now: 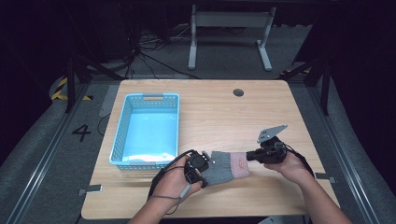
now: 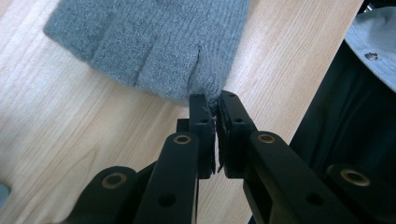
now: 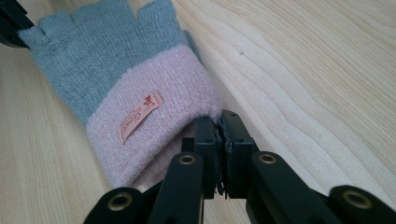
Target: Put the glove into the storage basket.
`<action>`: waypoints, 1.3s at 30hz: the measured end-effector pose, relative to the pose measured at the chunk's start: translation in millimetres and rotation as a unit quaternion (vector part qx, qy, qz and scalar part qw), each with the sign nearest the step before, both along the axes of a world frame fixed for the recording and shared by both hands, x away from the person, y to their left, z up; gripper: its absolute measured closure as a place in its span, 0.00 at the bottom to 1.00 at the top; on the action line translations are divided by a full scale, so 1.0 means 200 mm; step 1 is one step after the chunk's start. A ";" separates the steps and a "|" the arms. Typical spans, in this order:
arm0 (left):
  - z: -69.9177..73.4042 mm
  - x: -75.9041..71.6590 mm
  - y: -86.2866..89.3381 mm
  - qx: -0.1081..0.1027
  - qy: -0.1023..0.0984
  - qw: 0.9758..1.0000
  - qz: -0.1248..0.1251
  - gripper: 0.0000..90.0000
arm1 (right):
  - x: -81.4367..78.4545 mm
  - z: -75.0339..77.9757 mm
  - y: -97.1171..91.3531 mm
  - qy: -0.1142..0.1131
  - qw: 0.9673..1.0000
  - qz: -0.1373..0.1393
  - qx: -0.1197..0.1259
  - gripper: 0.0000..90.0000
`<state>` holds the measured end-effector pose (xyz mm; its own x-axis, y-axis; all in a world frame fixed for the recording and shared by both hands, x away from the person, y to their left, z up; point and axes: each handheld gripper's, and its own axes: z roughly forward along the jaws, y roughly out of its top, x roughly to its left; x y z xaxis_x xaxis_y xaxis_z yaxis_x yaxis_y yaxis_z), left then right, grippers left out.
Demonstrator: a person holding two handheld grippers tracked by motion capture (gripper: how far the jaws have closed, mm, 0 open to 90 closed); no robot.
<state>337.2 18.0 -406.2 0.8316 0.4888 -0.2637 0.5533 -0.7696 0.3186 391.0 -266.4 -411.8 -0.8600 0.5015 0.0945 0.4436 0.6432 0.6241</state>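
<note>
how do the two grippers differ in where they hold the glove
The left gripper pinches a grey fingertip of the glove, on the side nearest the blue basket. The right gripper pinches the pink cuff's edge, at the glove's opposite end. Both have black jaws shut on the knit, holding it over the wooden table.

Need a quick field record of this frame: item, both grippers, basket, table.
item: glove, grey finger end, pink cuff with a small orange label, lying between the two grippers
left gripper: shut on the glove's grey finger end
right gripper: shut on the edge of the pink cuff
basket: light blue, on the table's left half, apart from the glove; nothing visible inside
table: light wood, round hole near the far edge
</note>
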 end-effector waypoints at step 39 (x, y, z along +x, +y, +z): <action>0.10 0.10 -0.05 -0.022 -0.052 0.998 0.005 0.65 | -0.08 0.06 -0.24 -0.001 0.996 -0.086 0.027 0.76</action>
